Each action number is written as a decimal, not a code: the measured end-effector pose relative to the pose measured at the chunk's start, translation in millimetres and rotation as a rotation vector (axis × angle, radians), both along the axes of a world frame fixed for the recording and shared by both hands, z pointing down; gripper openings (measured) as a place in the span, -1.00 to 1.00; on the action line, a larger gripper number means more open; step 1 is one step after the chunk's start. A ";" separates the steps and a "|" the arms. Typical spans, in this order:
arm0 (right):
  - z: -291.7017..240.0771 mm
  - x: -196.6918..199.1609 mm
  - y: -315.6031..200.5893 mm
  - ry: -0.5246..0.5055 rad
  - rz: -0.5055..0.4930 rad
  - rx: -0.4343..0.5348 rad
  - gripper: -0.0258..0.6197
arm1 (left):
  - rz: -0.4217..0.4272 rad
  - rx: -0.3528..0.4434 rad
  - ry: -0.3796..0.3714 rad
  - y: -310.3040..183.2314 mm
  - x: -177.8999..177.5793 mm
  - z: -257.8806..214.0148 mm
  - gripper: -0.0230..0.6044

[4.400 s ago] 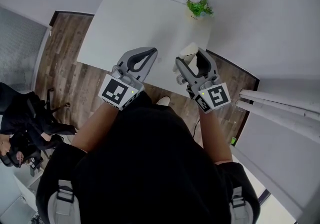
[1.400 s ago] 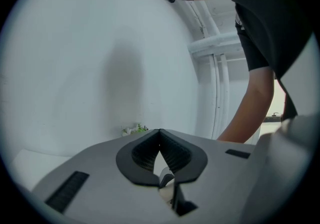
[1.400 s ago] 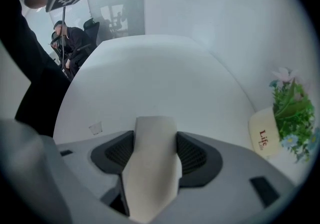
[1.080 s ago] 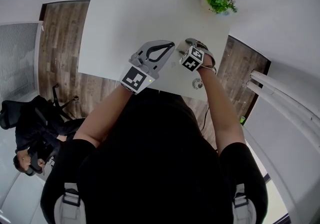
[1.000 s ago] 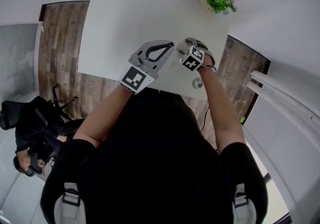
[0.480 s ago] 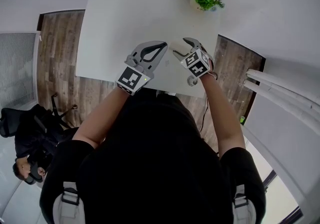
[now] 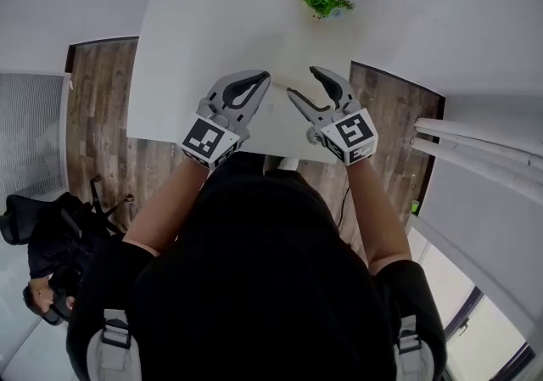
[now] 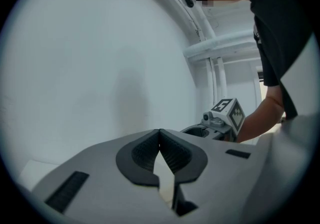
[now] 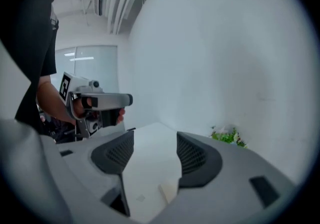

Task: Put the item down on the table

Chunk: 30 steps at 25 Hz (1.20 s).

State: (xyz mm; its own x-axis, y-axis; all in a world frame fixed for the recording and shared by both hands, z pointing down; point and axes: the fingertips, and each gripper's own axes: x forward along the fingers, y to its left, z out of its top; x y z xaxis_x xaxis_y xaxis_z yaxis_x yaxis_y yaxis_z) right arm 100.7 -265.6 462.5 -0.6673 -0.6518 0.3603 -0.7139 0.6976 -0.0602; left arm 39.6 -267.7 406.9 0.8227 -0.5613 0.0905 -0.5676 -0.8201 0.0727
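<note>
Just over the table (image 7: pixel 187 48) edge: left claw (image 7: pixel 259 79) clenched empty; right claw (image 7: pixel 304 84) empty, wide, lately narrowing; tabletop beyond.

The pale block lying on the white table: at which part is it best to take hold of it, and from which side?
Probably from above, closing on its two flat side faces. The pale block lies flat on the white table, with bare surface around it, so nothing blocks a descent. Only part of it shows; its full shape is uncertain.
</note>
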 end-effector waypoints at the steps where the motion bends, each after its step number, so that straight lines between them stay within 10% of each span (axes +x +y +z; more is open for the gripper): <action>1: -10.9 2.6 4.9 -0.033 0.004 0.020 -0.08 | 0.001 0.005 0.006 3.7 3.3 -6.0 -0.95; 30: -132.7 42.2 130.9 -0.223 -0.032 0.326 -0.86 | -0.037 0.122 0.061 128.6 62.1 -68.0 -0.95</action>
